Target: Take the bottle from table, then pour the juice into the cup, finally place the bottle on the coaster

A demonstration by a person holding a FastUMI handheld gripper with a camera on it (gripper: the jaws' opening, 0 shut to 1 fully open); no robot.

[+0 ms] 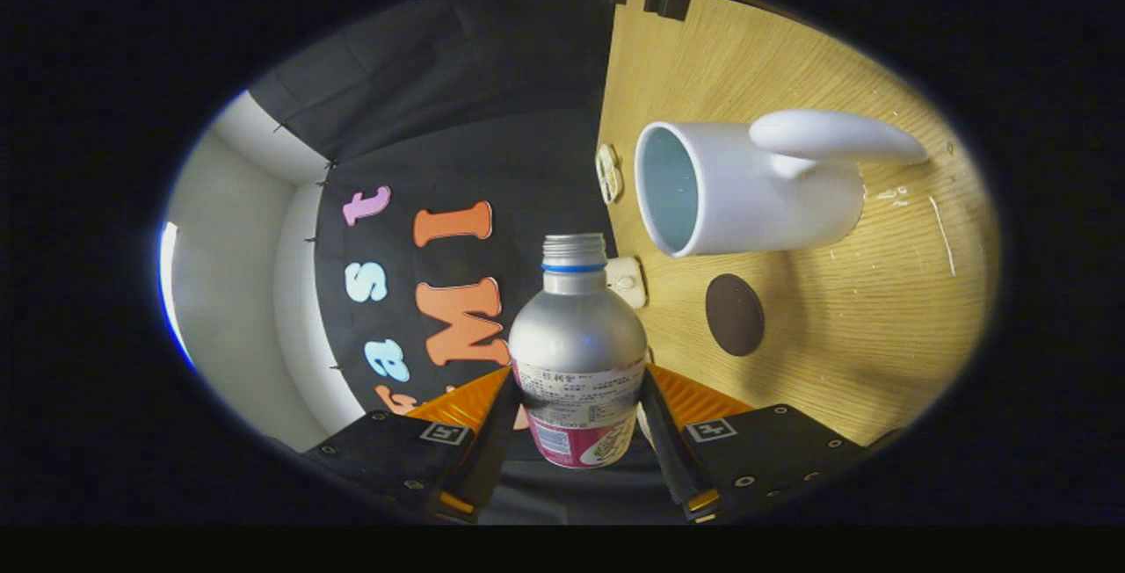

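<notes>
- Bottle (576,353): silver metal-look bottle with rounded shoulders, threaded open neck with a blue ring, no cap on, and a printed paper band with a pink base around its lower body. It sits between the two fingers and is tipped over, with its neck pointing beyond the fingers towards the cup's side.
- Gripper (576,419): both fingers pressed on the labelled band, one on each side, closed to the bottle's width.
- Cup (747,191): white ceramic mug with pale blue inside and a thick handle, on the light wooden table (879,327), ahead of the bottle's mouth and apart from it.
- Coaster (735,315): dark brown round disc lying flat on the table just beside the cup, bare.
- Handling, as judged: body rigid and smooth, probably slippery on bare metal; the paper band gives better purchase. Weight depends on the fill, which cannot be told. With the neck open, any tilt spills.
</notes>
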